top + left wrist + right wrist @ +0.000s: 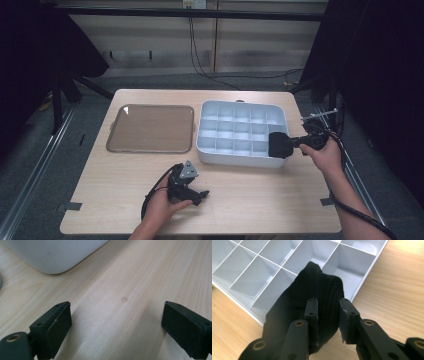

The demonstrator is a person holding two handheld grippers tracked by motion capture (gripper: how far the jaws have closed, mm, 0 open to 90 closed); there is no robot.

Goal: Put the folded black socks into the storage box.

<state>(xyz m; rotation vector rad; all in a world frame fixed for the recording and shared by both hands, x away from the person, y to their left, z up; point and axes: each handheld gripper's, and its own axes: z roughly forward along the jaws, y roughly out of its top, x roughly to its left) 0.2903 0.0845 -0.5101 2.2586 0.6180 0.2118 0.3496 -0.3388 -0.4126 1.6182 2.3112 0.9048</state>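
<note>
at the right edge of the pale wooden tabletop, your right claw stands narrow around a fold of black ribbed knit cloth, a sock by its look. the cloth lies between the jaws; whether both pads press on it cannot be told, and a gap seems to show at one pad. the cloth hangs over the near right corner of the white plastic divided tray, partly above a corner compartment and partly over the rim.

risks, as judged from this position: with so slack a hold the cloth could slip free and drop across the rim or onto the tabletop rather than into a cell. draped over a divider, it may straddle two compartments. a push against the tray wall could slide the light tray sideways.

your left claw rests low over bare wood near the tray's front corner, jaws wide, nothing between them; it is well apart from the cloth and gives no support.

count: one black cloth; one divided tray; one flat translucent brown lid with rounded corners lying left of the tray; two claws.
</note>
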